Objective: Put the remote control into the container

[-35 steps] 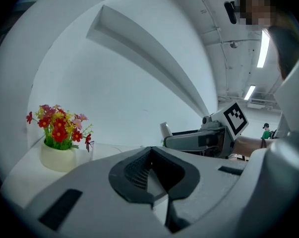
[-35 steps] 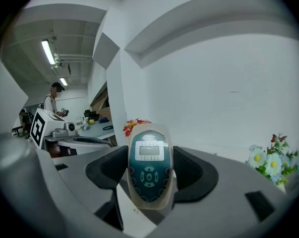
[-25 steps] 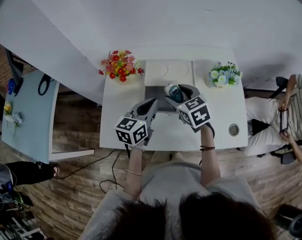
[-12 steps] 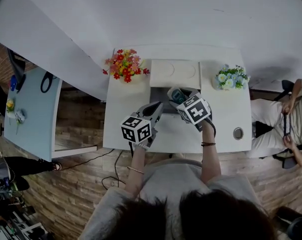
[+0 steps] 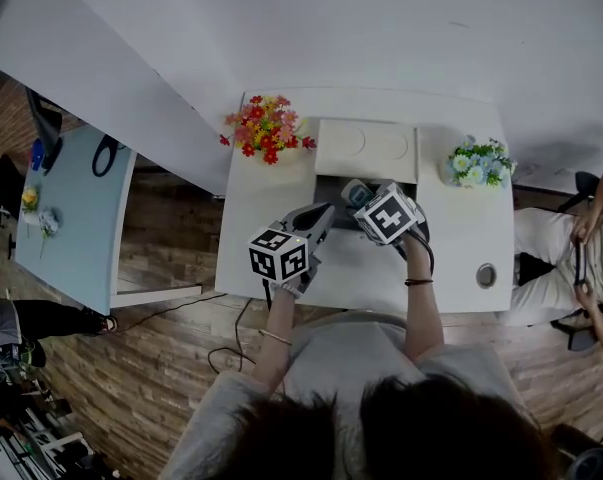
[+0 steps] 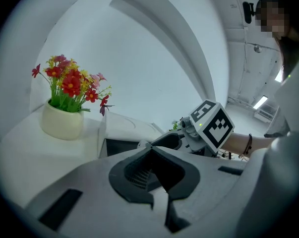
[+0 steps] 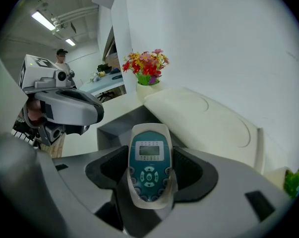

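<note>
A teal and white remote control point(image 7: 149, 168) stands upright between the jaws of my right gripper point(image 7: 150, 157), which is shut on it. In the head view the remote control point(image 5: 355, 193) hangs over the right part of the container's dark opening point(image 5: 330, 186). The container's white lid point(image 5: 365, 148) stands open behind it, and the same lid point(image 7: 204, 123) shows beyond the remote in the right gripper view. My left gripper point(image 5: 317, 217) sits just left of the opening, its jaws together on nothing. The left gripper point(image 6: 151, 150) faces the opening point(image 6: 120, 146).
A pot of red and yellow flowers point(image 5: 269, 128) stands at the white table's point(image 5: 256, 203) back left, a pot of blue flowers point(image 5: 478, 161) at the back right. A round cable hole point(image 5: 486, 275) lies near the front right. A seated person point(image 5: 581, 258) is at the right, beyond the table.
My right gripper has come down and slightly left with the remote control, closer to the container's opening. The left gripper has stayed beside the opening. The head view has shifted.
</note>
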`<action>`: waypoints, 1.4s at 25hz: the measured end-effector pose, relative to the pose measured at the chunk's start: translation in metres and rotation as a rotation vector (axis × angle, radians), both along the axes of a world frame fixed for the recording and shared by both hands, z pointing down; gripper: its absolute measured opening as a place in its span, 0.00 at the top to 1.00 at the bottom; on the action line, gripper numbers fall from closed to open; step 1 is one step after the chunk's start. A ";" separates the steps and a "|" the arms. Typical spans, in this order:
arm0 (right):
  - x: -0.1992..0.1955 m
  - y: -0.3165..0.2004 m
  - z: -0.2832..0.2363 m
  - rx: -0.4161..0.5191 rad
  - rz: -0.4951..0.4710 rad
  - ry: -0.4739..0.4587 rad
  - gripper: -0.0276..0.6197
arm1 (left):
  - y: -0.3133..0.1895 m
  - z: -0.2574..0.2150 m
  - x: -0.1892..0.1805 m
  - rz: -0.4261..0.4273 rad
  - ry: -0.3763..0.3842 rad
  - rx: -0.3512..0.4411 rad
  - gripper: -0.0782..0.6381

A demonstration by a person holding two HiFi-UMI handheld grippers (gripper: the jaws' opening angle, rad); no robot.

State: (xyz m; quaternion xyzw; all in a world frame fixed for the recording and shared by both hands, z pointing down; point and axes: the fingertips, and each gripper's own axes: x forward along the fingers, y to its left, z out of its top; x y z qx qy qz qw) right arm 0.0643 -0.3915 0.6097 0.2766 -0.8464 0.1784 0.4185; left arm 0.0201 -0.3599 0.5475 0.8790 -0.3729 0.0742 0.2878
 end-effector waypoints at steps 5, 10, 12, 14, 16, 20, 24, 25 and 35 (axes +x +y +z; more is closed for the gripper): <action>-0.009 -0.002 0.011 -0.013 -0.047 0.036 0.53 | 0.001 0.006 0.000 0.017 0.002 -0.031 0.89; -0.008 -0.001 0.021 -0.048 -0.053 0.092 0.53 | 0.000 0.009 0.000 0.030 0.005 -0.050 0.89; -0.008 -0.002 0.025 -0.049 -0.057 0.117 0.53 | 0.000 0.010 -0.001 0.033 0.008 -0.055 0.89; -0.008 -0.003 0.029 -0.050 -0.061 0.138 0.53 | -0.001 0.010 -0.002 0.034 0.010 -0.057 0.89; -0.008 -0.003 0.032 -0.052 -0.065 0.153 0.53 | -0.001 0.010 -0.003 0.032 0.009 -0.057 0.89; -0.009 -0.002 0.039 -0.047 -0.086 0.193 0.53 | -0.001 0.010 -0.005 0.028 0.011 -0.058 0.89; -0.010 -0.002 0.040 -0.044 -0.093 0.206 0.53 | -0.002 0.010 -0.009 0.022 0.014 -0.058 0.89; -0.011 -0.002 0.040 -0.045 -0.094 0.208 0.53 | -0.003 0.010 -0.010 0.020 0.018 -0.058 0.89; -0.009 -0.003 0.039 -0.011 -0.054 0.161 0.51 | -0.005 0.000 -0.005 0.010 0.113 -0.051 0.89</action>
